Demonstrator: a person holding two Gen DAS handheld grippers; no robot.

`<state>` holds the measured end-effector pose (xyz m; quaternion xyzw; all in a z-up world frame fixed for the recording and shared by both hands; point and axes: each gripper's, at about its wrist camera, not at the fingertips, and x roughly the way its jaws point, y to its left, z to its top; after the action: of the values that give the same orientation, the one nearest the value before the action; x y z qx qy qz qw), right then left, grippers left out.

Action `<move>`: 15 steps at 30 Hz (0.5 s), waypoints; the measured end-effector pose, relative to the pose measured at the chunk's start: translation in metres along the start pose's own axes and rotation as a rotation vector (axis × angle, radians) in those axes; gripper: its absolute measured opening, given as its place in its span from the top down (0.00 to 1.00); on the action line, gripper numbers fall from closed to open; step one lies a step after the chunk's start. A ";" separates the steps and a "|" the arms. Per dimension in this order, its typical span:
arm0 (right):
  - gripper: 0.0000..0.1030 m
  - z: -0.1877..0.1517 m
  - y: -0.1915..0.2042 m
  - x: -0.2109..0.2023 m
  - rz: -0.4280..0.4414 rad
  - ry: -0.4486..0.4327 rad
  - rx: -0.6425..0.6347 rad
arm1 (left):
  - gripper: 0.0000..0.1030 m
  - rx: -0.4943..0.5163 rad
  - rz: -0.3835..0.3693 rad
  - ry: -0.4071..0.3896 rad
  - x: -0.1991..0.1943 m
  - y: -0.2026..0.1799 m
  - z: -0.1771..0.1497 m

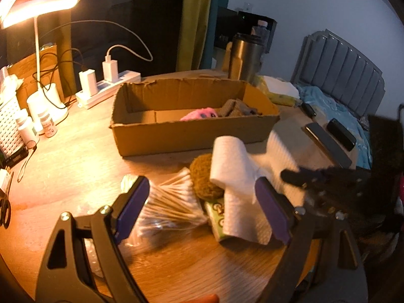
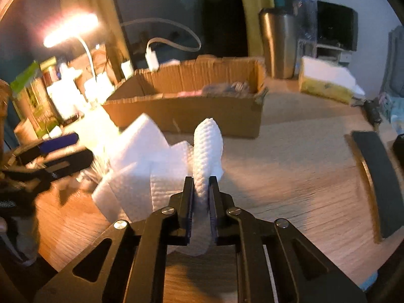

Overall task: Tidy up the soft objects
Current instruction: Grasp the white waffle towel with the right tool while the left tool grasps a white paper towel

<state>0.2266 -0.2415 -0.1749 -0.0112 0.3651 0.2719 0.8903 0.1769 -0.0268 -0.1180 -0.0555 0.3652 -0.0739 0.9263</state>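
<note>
**A:** where's the paper towel [image 2: 207, 149] at?

**B:** pinched right in the right claw [image 2: 201, 189], jaws clamped on a bunched fold, the rest spread on the bench [image 2: 290, 166] just in front of the cardboard box [image 2: 192, 111].

**A:** and the left claw [image 1: 205, 207]?

**B:** wide open, gripping nothing. It's straddling the towel's other end, a brown knit ball [image 1: 203, 176] and a bag of cotton swabs [image 1: 171, 202].
</note>
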 end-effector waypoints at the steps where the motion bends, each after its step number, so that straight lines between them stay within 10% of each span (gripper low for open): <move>1: 0.88 0.002 -0.003 -0.006 0.006 -0.020 0.007 | 0.16 0.008 0.000 0.003 0.001 -0.003 0.000; 15: 0.88 0.000 -0.046 -0.031 -0.020 -0.086 0.078 | 0.16 0.087 0.042 0.022 0.023 -0.036 0.008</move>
<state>0.2310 -0.2960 -0.1628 0.0314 0.3368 0.2488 0.9076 0.1958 -0.0658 -0.1219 -0.0067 0.3728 -0.0708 0.9252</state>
